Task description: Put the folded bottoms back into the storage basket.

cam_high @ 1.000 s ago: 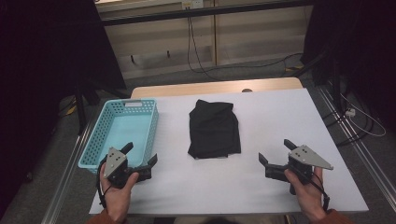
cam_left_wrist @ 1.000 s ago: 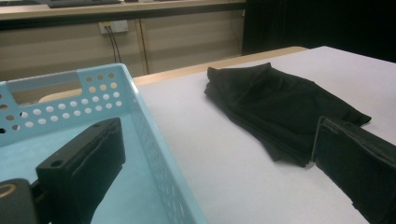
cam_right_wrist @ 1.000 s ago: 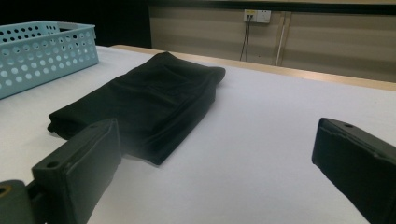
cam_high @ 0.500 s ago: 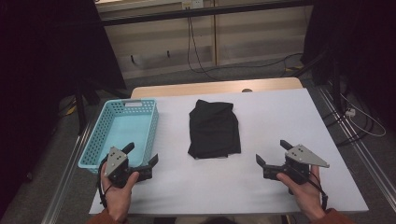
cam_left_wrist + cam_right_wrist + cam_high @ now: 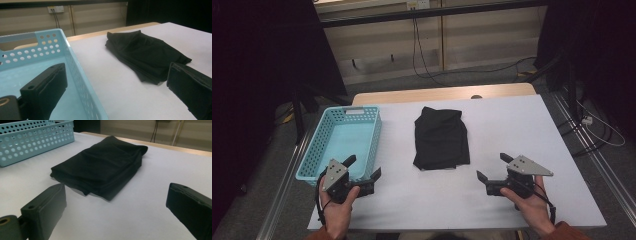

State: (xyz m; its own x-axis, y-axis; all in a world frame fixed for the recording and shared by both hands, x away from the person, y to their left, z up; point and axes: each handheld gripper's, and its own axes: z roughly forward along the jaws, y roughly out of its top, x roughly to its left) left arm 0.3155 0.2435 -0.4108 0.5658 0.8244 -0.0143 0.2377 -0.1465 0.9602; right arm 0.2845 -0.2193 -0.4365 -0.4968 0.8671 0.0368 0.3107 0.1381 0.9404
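Gaping wide, both claws (image 5: 364,172) (image 5: 494,167) empty.

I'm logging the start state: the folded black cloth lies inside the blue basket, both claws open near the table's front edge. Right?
Not quite. The folded black cloth lies on the table, beside the blue basket, as the high view shows. Both claws are open.

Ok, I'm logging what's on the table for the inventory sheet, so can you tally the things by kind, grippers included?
Folded black cloth: 1
Light blue perforated basket: 1
Handheld grippers: 2, the left gripper and the right gripper, both with jaws apart and holding nothing
Total: 4
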